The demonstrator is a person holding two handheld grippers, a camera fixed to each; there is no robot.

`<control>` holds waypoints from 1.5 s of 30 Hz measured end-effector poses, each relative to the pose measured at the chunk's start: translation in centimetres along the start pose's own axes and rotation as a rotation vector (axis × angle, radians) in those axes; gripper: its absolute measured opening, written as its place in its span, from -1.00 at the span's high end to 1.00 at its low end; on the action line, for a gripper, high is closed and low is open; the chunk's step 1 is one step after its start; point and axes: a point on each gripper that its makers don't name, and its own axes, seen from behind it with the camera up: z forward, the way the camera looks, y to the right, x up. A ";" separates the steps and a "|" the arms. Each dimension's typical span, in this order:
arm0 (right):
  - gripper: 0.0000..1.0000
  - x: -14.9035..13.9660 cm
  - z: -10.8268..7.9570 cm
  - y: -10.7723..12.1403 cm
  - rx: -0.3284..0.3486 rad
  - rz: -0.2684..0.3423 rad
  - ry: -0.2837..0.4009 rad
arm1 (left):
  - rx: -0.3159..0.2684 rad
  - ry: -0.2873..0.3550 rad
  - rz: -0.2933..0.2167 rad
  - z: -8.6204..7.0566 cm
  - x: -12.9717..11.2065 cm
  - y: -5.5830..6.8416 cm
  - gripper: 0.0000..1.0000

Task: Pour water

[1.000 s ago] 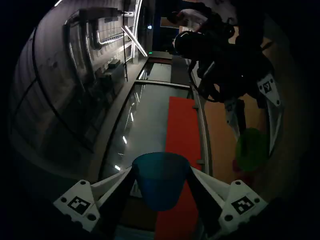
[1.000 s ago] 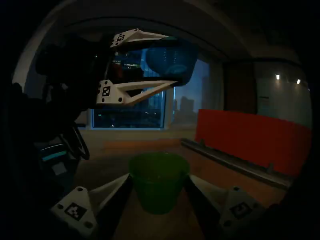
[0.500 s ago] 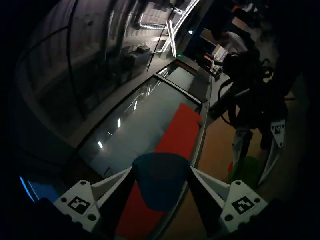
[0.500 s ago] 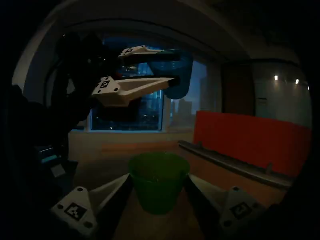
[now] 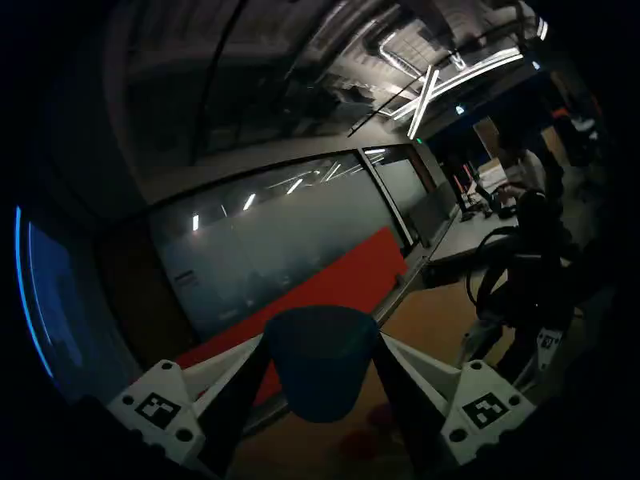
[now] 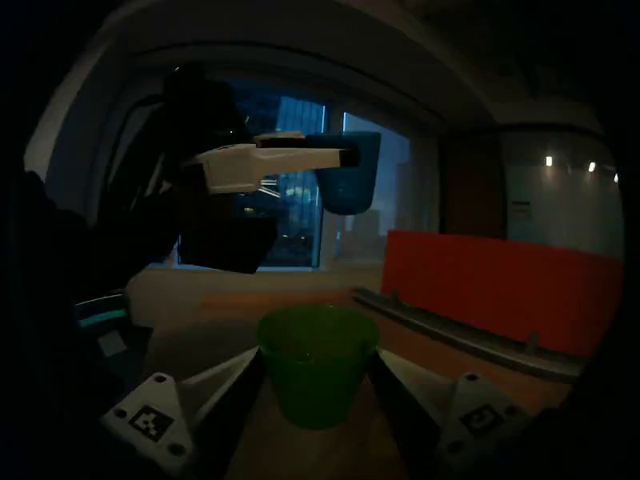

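Cup of blue plastic [image 6: 346, 178] sits upright and high, clamped between both fingers of the left claw [image 6: 336, 156]. It is higher than the green cup [image 6: 318, 376], which the right claw [image 6: 318, 352] grips low over the wooden desk [image 6: 320, 456]. Right gripper view gives the night window [image 6: 288, 208] behind the blue cup. Left gripper view gives ceiling light strips [image 5: 432, 84] and a glass wall [image 5: 304, 232]. A red partition [image 6: 504, 280] borders the desk, and the room is dim.
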 end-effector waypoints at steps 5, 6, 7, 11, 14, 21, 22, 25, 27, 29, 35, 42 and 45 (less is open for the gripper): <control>-0.99 0.3 -0.2 0.1 -0.003 0.004 0.006 | 0.008 -0.009 -0.171 0.4 -0.8 -1.4 -0.72; -0.99 0.4 -0.2 0.1 -0.003 0.004 0.006 | 0.006 -0.012 -0.204 0.5 -1.0 -1.5 -0.72; -0.99 0.4 -0.2 0.2 -0.004 0.003 0.006 | 0.002 -0.015 -0.245 0.7 -1.1 -1.6 -0.72; -0.99 0.6 -0.3 0.2 -0.005 0.001 0.007 | -0.013 -0.022 -0.378 1.2 -1.6 -2.0 -0.72; -0.99 0.7 -0.3 0.2 -0.004 0.002 0.010 | -0.018 -0.019 -0.426 1.4 -2.0 -2.3 -0.72; -0.99 0.8 -0.3 0.3 -0.009 0.005 0.005 | -0.008 -0.038 -0.407 1.3 -3.2 -2.4 -0.72; -0.99 0.8 -0.4 0.4 -0.011 0.007 0.004 | -0.008 -0.041 -0.404 1.3 -3.4 -2.4 -0.72; -0.99 0.9 -0.5 0.6 -0.019 0.015 0.003 | -0.004 -0.046 -0.395 1.1 -3.9 -2.4 -0.72; -0.99 1.0 -0.7 0.7 -0.025 0.020 0.002 | 0.001 -0.049 -0.390 1.0 -4.3 -2.5 -0.72; -0.99 0.9 -1.0 1.0 -0.033 0.025 -0.002 | 0.005 -0.053 -0.384 0.9 -4.9 -2.4 -0.72; -0.99 0.7 -2.4 2.0 -0.063 0.025 -0.024 | 0.001 -0.064 -0.379 0.6 -6.1 -1.9 -0.72; -0.99 0.5 -4.6 3.9 -0.118 0.024 -0.042 | 0.001 -0.086 -0.380 0.3 -7.9 -1.6 -0.72; -0.99 0.3 -5.5 4.8 -0.145 0.022 -0.050 | 0.003 -0.093 -0.380 0.2 -8.4 -1.5 -0.72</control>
